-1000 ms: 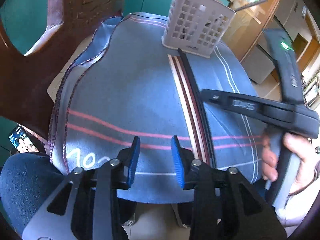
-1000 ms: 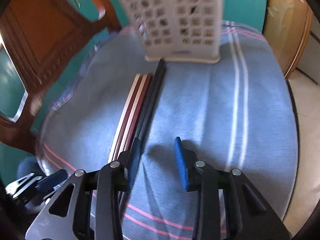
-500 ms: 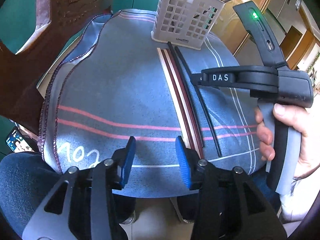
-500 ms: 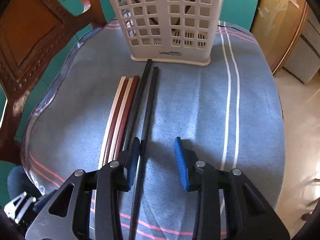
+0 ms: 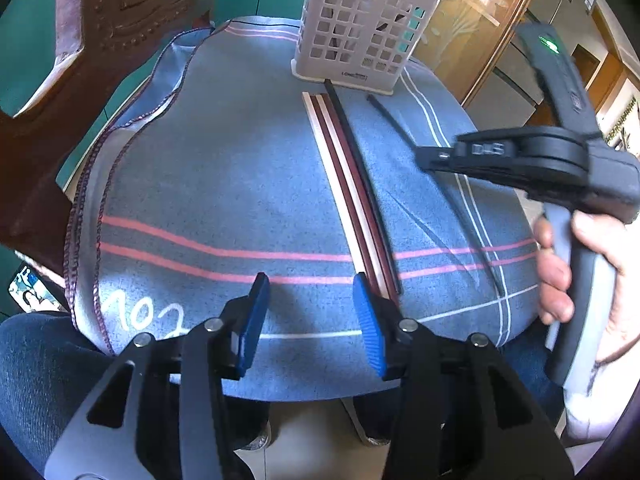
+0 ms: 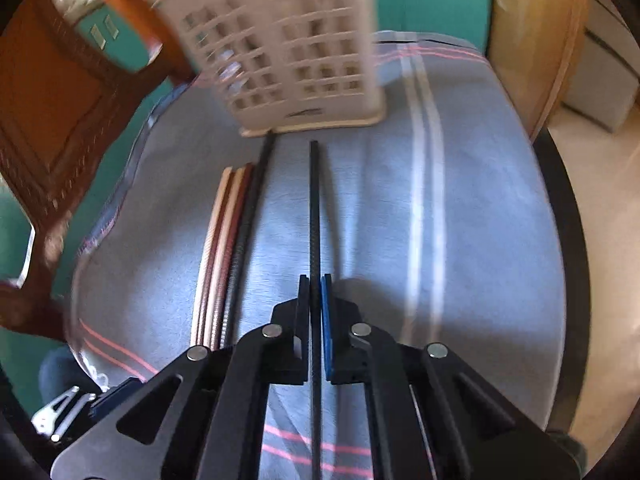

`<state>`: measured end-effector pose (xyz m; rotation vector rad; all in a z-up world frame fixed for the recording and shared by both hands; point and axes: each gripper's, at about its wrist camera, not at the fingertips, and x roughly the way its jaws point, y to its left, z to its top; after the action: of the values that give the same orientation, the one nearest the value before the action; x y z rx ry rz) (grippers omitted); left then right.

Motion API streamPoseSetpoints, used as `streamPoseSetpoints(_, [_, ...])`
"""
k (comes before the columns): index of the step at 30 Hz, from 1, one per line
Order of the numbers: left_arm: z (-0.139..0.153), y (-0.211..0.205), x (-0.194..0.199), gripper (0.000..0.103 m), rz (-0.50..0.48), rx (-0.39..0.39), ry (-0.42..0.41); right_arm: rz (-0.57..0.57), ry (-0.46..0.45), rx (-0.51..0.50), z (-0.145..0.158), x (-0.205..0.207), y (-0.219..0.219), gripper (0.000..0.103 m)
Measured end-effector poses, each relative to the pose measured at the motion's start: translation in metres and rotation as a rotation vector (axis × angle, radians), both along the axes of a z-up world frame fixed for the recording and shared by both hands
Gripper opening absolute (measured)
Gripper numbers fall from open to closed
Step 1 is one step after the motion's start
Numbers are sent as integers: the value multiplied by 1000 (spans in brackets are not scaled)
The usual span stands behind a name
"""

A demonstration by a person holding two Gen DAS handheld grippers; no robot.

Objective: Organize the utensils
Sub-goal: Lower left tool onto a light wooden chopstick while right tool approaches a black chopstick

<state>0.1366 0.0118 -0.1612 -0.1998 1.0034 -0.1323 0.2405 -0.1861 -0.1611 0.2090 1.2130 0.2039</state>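
Note:
A white perforated basket [image 5: 360,36] [image 6: 296,60] stands at the far side of a blue striped cloth [image 5: 220,160]. Several pale and dark-red chopsticks [image 5: 348,184] [image 6: 224,232] lie side by side on the cloth, with one black chopstick [image 5: 362,168] [image 6: 250,216] against them. My right gripper [image 6: 315,292] [image 5: 420,156] is shut on a second black chopstick [image 6: 315,208] [image 5: 394,120], which points toward the basket, apart from the rest. My left gripper [image 5: 310,308] is open and empty near the cloth's front edge, its right finger just beside the chopsticks' near ends.
A carved wooden chair [image 5: 100,20] stands close on the left of the round table. The person's hand [image 5: 560,272] holds the right gripper's handle. Knees in jeans [image 5: 36,360] are under the front edge. Wooden cabinets stand on the right.
The right gripper has shut on one black chopstick and drawn it to the right, away from the others. The left gripper's jaws stand a little wider.

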Motion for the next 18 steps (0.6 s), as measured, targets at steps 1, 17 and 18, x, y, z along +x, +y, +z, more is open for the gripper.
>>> streamPoseSetpoints(1, [0,-1,2,44,-2,-3,0,-34,-4,10,1,-2,-8,6])
streamPoseSetpoints(17, [-2,-22,10,39,7,140,-14,-58,-11,47,1,-29,-34,31])
streamPoseSetpoints(18, [-2,-20,10,39,15,137,-10,-57,-12,48,1,-29,-34,31])
